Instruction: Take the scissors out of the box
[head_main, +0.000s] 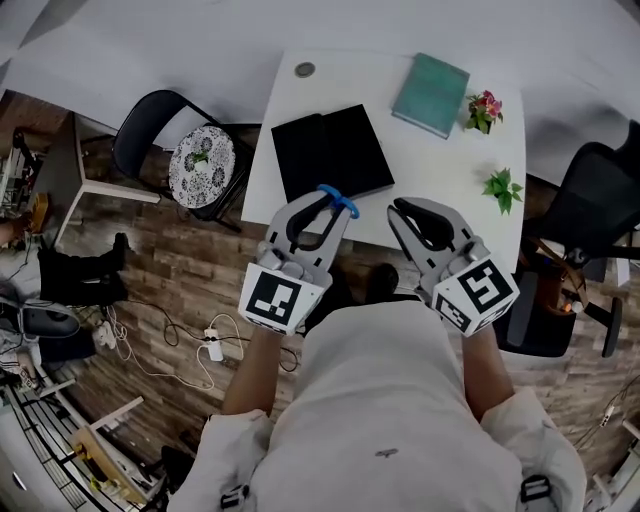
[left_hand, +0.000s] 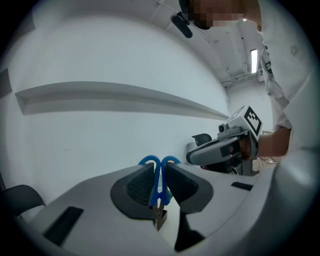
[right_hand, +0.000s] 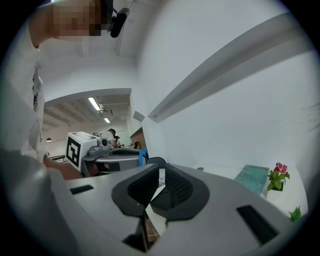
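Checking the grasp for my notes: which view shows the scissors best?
Left gripper view: the scissors sit clamped in the left claw. Head view shows only a blue handle loop; right gripper view, a blue sliver.

Box (head_main: 330, 150) left of book (head_main: 430, 81), on table (head_main: 425, 165)

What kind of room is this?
Most likely an office or workroom: a white desk with a teal book on it, a black office chair beside it, and a power strip on the wood floor.
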